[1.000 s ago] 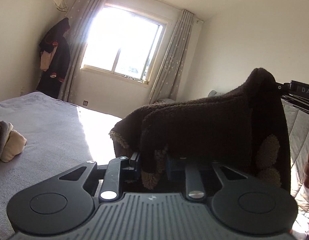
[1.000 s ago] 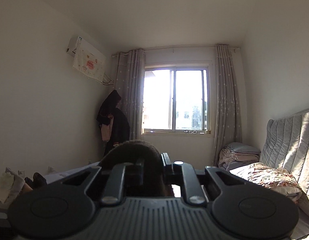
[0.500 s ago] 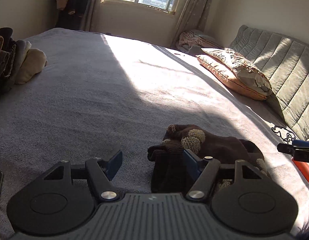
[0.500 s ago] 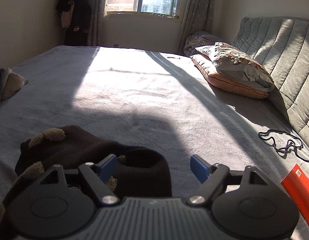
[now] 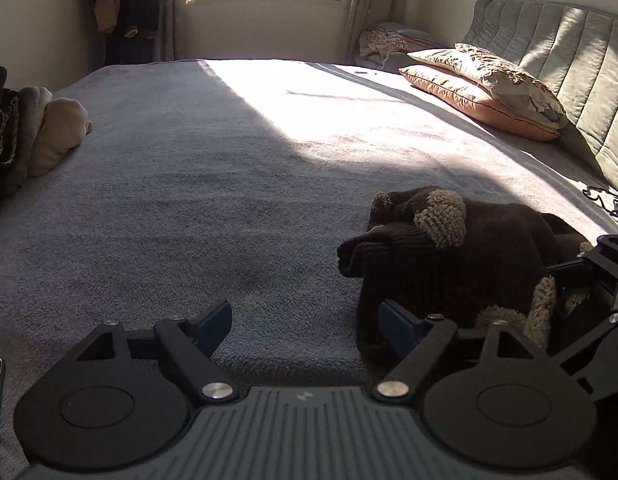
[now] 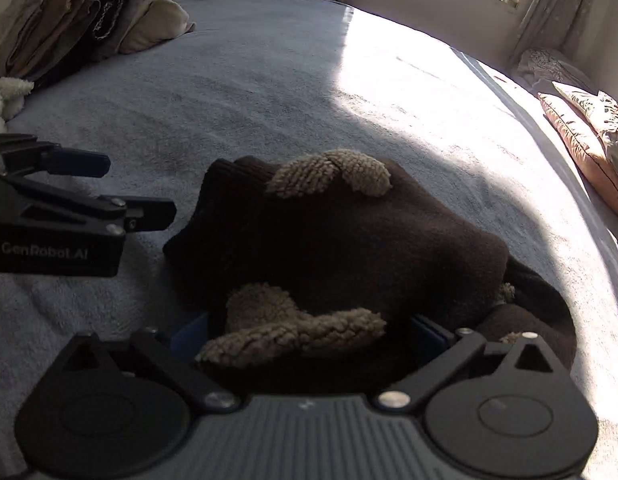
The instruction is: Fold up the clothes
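Note:
A dark brown knit garment with tan fleecy patches lies bunched on the grey bed cover. My left gripper is open and empty just left of it, its right finger beside the garment's edge. In the right wrist view the garment fills the middle. My right gripper is open with the garment's near edge lying between its fingers. The left gripper also shows at the left of that view.
A row of folded clothes lies at the far left of the bed, with a white plush thing near it. Pillows and a padded headboard are on the right. A black cord lies by the headboard.
Both grippers came down from holding the garment up in the air and opened. The garment now lies on the bed. The right gripper has moved in over its near edge.

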